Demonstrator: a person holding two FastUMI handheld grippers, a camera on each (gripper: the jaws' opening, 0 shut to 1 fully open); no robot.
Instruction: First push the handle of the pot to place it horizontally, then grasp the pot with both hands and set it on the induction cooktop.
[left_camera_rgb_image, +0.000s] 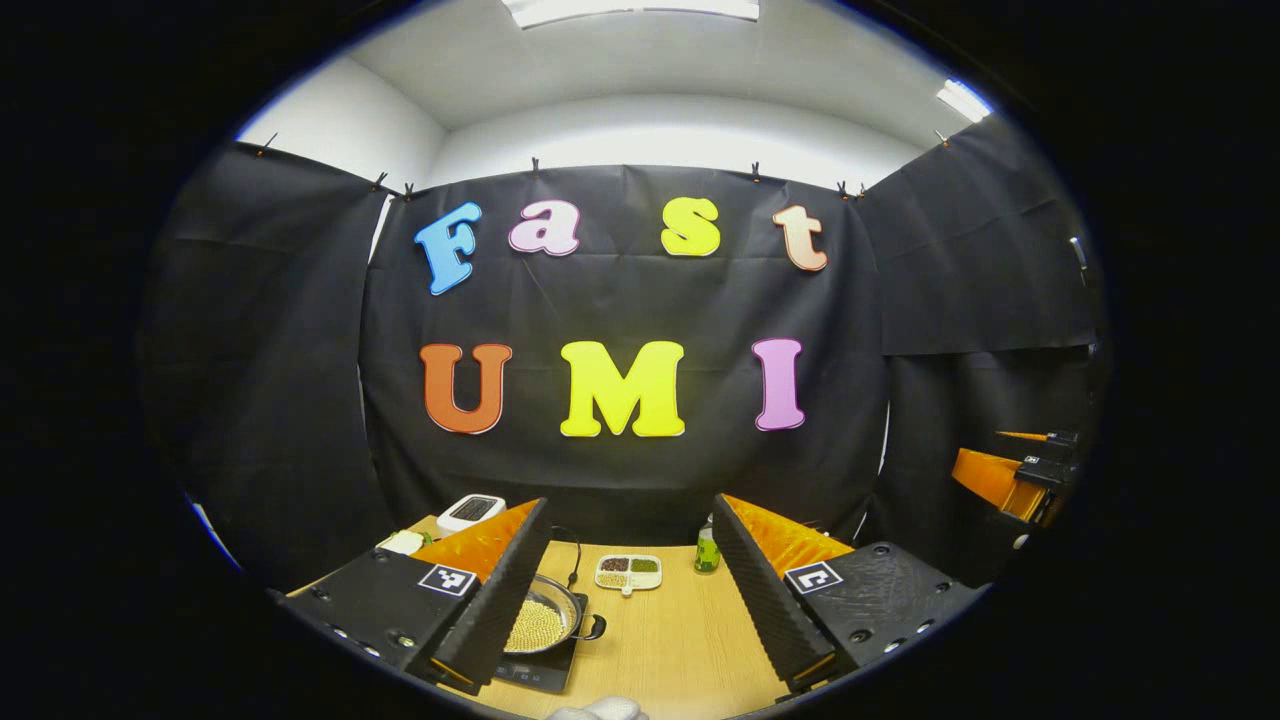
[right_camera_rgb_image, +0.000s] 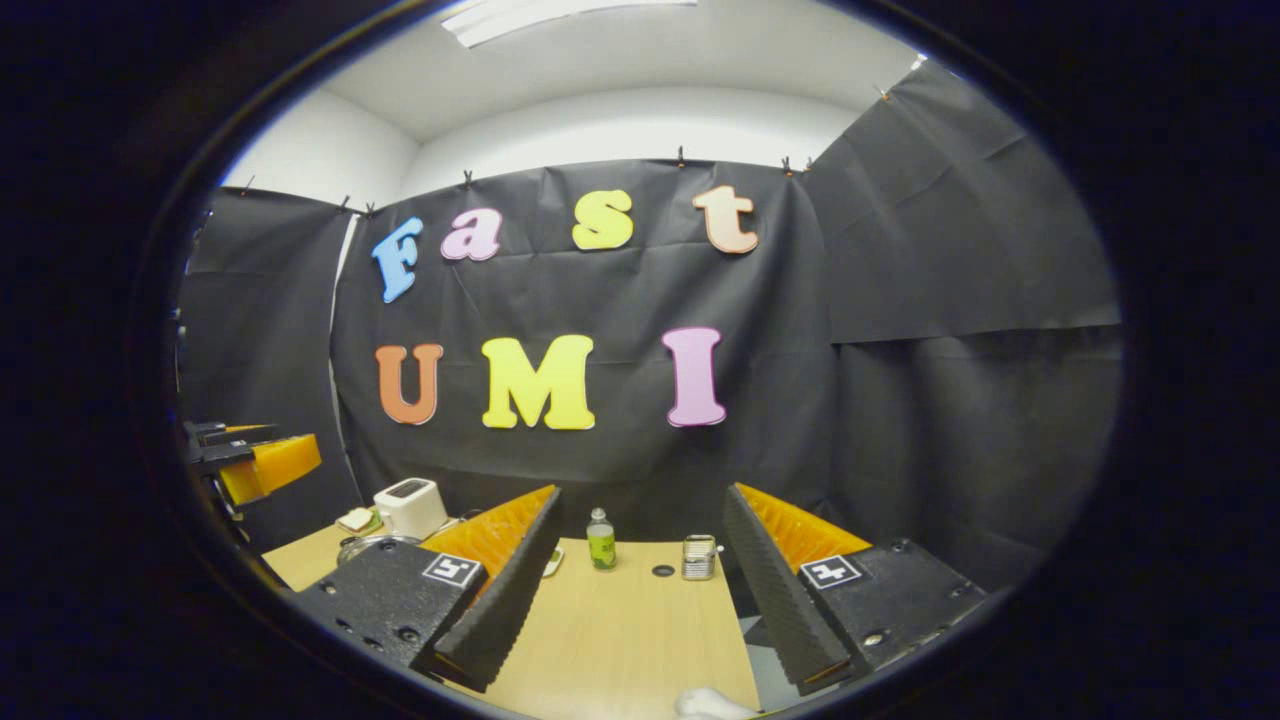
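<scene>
Already the pot (left_camera_rgb_image: 545, 615), holding pale beans, sits on the cooktop (left_camera_rgb_image: 535, 668) at the counter's (left_camera_rgb_image: 680, 640) left side, its short dark handle (left_camera_rgb_image: 592, 628) pointing right. Both tools hang above the counter with jaws wide apart and nothing held: the left tool (left_camera_rgb_image: 625, 590) just over the pot, the right tool (right_camera_rgb_image: 640, 585) well off toward a green bottle (right_camera_rgb_image: 601, 540). The risk, I judge, is a low left finger (left_camera_rgb_image: 500, 600) clipping the rim, sliding the pot and spilling beans.
</scene>
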